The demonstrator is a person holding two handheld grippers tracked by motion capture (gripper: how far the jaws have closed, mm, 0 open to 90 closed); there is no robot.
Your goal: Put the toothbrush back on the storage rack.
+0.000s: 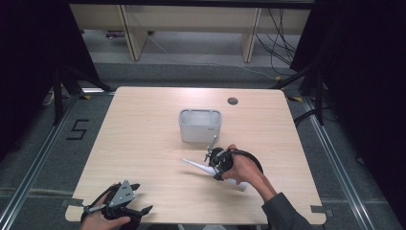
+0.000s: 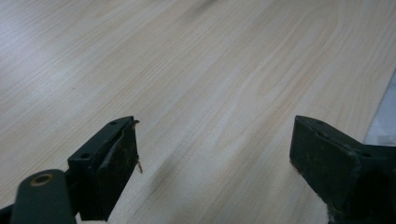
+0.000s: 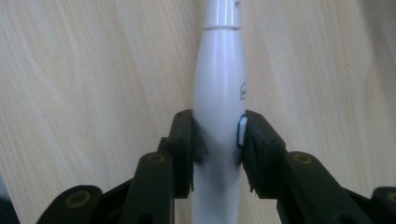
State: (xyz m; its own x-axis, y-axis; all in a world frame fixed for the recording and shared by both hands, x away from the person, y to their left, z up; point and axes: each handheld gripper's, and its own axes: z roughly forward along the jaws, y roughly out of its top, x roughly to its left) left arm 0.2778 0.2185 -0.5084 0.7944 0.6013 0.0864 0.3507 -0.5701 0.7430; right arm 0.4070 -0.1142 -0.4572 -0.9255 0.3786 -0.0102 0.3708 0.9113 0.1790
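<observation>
Both tongs looked settled when I checked the feeds. My right gripper was clamped on the white electric toothbrush handle, a pad on each side of its thick middle, one pad sitting right on the small blue-edged button. My left gripper rested near the front left corner of the table, its jaws standing well apart with nothing but bare wood between them.

From the high view, the handle lay low over the tabletop, just in front of the white bin; whether it touched the wood I could not tell. Its long axis ran roughly level and slantwise across the table: the narrow neck end pointed to the left and slightly away from me, the thick end toward the right front edge, past my hand.

I judged the risks as these. That rounded, glossy body could twist or slide between the pads if I swung it quickly. Pressure on the button might switch it on, and the buzzing could loosen the hold. Tipped toward the bin at this slant, the neck could catch on the rim.
</observation>
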